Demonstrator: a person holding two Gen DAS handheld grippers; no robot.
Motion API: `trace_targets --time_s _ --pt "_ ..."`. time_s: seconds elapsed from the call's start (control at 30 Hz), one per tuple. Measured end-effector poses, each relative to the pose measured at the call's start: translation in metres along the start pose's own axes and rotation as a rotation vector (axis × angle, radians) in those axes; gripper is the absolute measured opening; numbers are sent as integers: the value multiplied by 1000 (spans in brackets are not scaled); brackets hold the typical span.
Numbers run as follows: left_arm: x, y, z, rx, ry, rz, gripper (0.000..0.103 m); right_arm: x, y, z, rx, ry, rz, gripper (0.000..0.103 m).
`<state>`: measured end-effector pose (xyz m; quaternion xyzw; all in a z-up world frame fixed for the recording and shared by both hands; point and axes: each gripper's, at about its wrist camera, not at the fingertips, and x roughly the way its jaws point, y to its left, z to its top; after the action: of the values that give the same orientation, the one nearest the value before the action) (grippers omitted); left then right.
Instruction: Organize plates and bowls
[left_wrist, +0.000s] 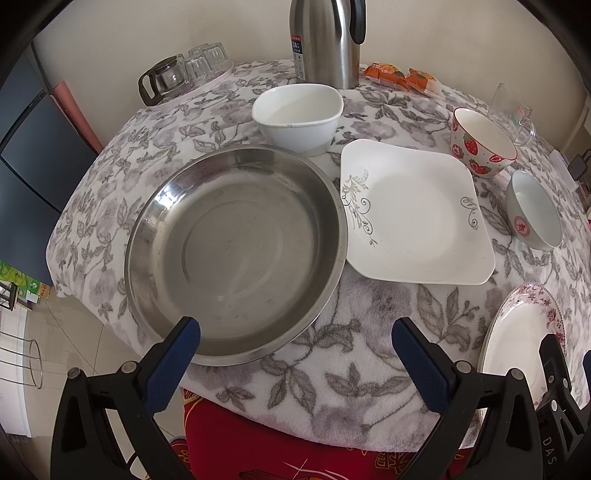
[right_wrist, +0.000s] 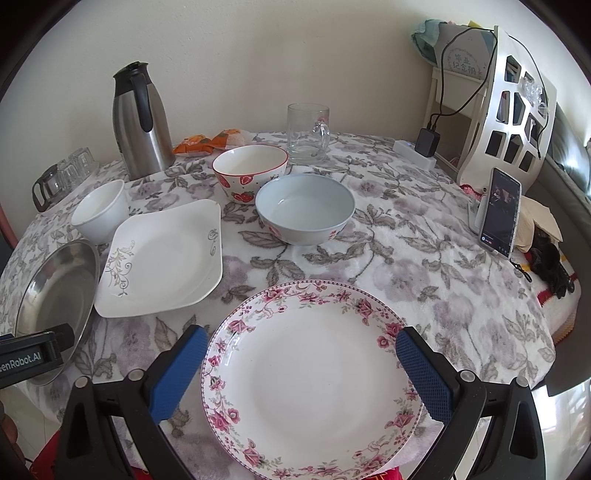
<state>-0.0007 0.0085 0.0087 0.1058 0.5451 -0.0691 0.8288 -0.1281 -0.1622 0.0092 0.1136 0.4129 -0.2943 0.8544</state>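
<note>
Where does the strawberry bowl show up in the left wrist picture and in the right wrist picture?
Left wrist view: the strawberry bowl sits upper right, behind the square white plate.
Right wrist view: the strawberry bowl sits above centre, slightly left, behind the pale blue bowl.
Shared landmark: the steel thermos jug at the table's far side.

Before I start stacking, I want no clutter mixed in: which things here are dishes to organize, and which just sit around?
To organize: steel pan, square plate, floral plate, white bowl, strawberry bowl, blue bowl.

Lying about: thermos, glass mug, snack packets, phone, upturned glasses.
</note>
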Motion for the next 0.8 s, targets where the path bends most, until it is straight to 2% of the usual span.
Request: trace_targets --time_s 0.6,0.7,0.8 --pt "8 6 1 -5 10 2 103 -2 5 0 -13 29 16 103" --pt "9 12 3 -24 9 4 103 -2 10 0 -12 33 34 103" --pt "9 28 6 -85 -2 11 103 -1 17 -1 -10 41 64 103"
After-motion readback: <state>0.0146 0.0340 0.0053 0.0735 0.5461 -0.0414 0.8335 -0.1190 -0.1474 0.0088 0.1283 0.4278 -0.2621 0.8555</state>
